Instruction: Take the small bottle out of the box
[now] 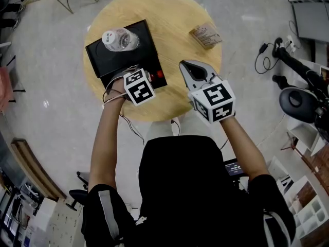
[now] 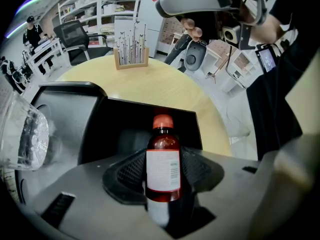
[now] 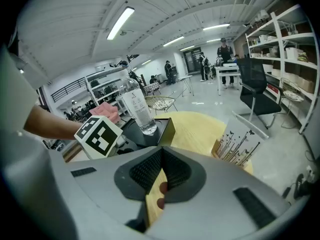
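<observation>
A small brown bottle (image 2: 162, 164) with a red cap and a white label stands upright between my left gripper's jaws. The left gripper (image 2: 162, 184) is shut on it, and its jaws hide the bottle's base. From the head view, the red cap (image 1: 160, 75) shows at the near right edge of the black box (image 1: 110, 60), just ahead of the left gripper (image 1: 154, 78). The box's dark inside (image 2: 125, 119) lies right behind the bottle. My right gripper (image 1: 198, 73) hovers over the table to the right of the box, shut with nothing held (image 3: 161, 171).
A tall clear plastic bottle (image 1: 121, 39) stands on the far part of the box, at the left in the left gripper view (image 2: 25, 139). A wooden card holder (image 1: 205, 35) sits at the round table's far right (image 3: 237, 141). The table edge (image 1: 154, 118) is close to me.
</observation>
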### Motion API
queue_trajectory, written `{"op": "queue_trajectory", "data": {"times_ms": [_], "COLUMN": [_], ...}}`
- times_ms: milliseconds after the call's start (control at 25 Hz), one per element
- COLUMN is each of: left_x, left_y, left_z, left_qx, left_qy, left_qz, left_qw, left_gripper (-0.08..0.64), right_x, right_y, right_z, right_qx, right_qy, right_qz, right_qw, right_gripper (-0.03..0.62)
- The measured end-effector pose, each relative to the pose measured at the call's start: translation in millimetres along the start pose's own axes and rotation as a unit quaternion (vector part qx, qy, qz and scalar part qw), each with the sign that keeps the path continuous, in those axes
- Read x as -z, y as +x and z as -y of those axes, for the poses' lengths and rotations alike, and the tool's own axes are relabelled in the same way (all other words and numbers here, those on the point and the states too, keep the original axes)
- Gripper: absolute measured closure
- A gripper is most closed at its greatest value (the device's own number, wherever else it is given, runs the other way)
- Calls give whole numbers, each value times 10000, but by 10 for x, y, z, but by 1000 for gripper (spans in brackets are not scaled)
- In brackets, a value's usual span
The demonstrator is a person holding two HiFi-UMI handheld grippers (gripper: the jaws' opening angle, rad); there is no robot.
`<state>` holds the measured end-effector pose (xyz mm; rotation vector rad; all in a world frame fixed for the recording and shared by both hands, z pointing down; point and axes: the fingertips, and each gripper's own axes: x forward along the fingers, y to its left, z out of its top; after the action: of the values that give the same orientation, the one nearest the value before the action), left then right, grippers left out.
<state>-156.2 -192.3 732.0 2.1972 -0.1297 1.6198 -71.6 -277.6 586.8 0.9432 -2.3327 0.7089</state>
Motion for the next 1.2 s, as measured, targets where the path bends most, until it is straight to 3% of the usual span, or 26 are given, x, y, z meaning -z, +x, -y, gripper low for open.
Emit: {"op": "queue_trajectory", "data": {"times_ms": [320,640,840,1200], "left_x": [-66,-234,-375,-597], "left_y": [-236,-654,-999,-1559], "left_z": [-3,48,100,152], "left_qx": [-251,-691,-1039,-1664], "left_qy": [-187,-670,-1009,-1490], "left_qz": [178,759,1224,2020], "left_qw": [9994,9925,9819,9536], "left_gripper": [337,337,337,337], "right_x": [-90,-335,-508,-954], "right_y": [-67,-240,-357,-529], "right_z": [-50,-132,-206,-349], "right_qx": [-105,-221,-341,-583], "right_qy": [-200,-452,-671,-1049], "right_qz": [74,335,493,913], "right_qw": [9997,9982,9959,9886], "right_gripper": [592,592,592,592]}}
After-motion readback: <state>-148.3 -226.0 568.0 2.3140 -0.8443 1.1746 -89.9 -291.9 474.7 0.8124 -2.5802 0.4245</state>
